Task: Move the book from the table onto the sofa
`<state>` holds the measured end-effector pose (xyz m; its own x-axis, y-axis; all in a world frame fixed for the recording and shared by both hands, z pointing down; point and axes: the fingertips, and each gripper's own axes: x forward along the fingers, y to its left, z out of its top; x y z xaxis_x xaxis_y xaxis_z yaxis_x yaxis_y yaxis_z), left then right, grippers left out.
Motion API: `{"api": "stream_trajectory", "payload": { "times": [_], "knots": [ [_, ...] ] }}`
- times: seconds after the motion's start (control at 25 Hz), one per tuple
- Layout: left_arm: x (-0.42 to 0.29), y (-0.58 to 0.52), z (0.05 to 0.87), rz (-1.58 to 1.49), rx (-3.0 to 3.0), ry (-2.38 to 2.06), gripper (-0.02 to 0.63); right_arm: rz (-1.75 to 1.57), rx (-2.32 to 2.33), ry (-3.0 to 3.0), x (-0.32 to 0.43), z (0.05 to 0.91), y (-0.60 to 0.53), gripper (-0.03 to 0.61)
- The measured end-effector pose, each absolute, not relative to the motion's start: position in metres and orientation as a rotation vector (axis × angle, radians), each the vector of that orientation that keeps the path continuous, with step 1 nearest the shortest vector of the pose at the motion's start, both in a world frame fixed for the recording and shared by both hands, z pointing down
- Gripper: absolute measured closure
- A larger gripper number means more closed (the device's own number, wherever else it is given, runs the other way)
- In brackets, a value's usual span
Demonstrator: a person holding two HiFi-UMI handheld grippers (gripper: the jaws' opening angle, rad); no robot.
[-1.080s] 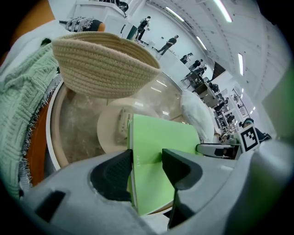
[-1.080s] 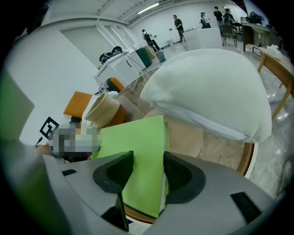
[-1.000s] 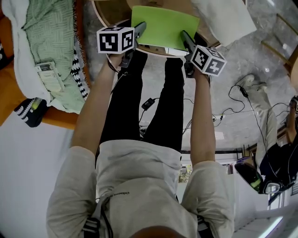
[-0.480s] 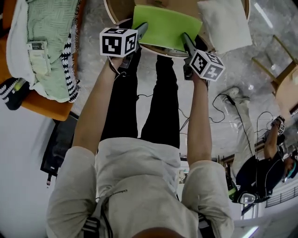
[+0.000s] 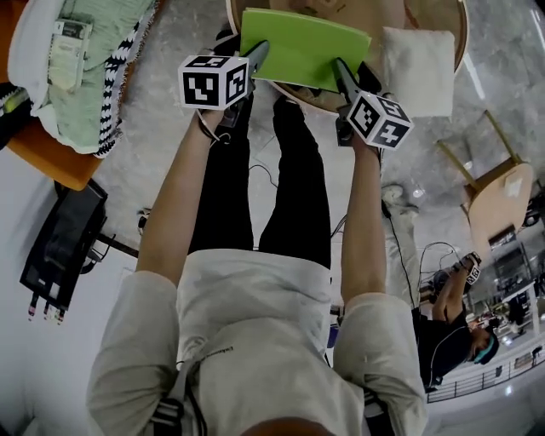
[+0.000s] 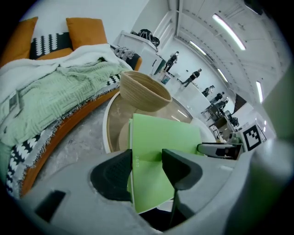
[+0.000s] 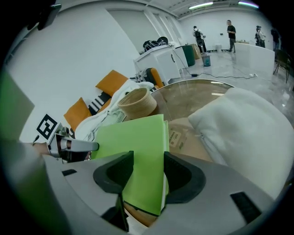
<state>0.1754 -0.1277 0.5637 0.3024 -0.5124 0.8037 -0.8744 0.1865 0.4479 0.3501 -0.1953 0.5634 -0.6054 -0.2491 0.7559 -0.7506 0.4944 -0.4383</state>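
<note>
Both of your 2 grippers are clamped on the green book [image 5: 302, 47]: the left gripper [image 5: 255, 53] on its 9 o'clock edge, the right gripper [image 5: 339, 70] on its 3 o'clock edge. You hold the book over the round table [image 5: 385, 12]'s near rim at 12 o'clock. The sofa [image 5: 51, 149] lies at 10 o'clock.

Bright, even light comes from ceiling strips [image 6: 228, 31] beyond my left gripper [image 6: 147, 160]. Shadows are faint. Both gripper views bulge, darkening at the corners, with near parts soft. Ahead of that gripper the counter [image 6: 112, 117] shows pale glare.
</note>
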Motion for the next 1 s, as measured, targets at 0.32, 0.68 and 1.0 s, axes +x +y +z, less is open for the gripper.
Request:
{"api": "stream_trajectory", "payload": {
  "times": [0.32,0.68,1.0],
  "knots": [
    [0.149,-0.080,0.558,0.311,1.367,-1.480,0.399,0.968,0.662,-2.138,0.312,0.558,-0.172,0.390],
    [0.080,0.012,0.550,0.129,1.151,-1.657,0.399,0.797,0.348,-2.173,0.210,0.549,-0.123,0.390],
    [0.012,0.071,0.531,-0.011,1.020,-1.766,0.399,0.645,0.159,-2.217,0.115,0.526,-0.085,0.390]
  ]
}}
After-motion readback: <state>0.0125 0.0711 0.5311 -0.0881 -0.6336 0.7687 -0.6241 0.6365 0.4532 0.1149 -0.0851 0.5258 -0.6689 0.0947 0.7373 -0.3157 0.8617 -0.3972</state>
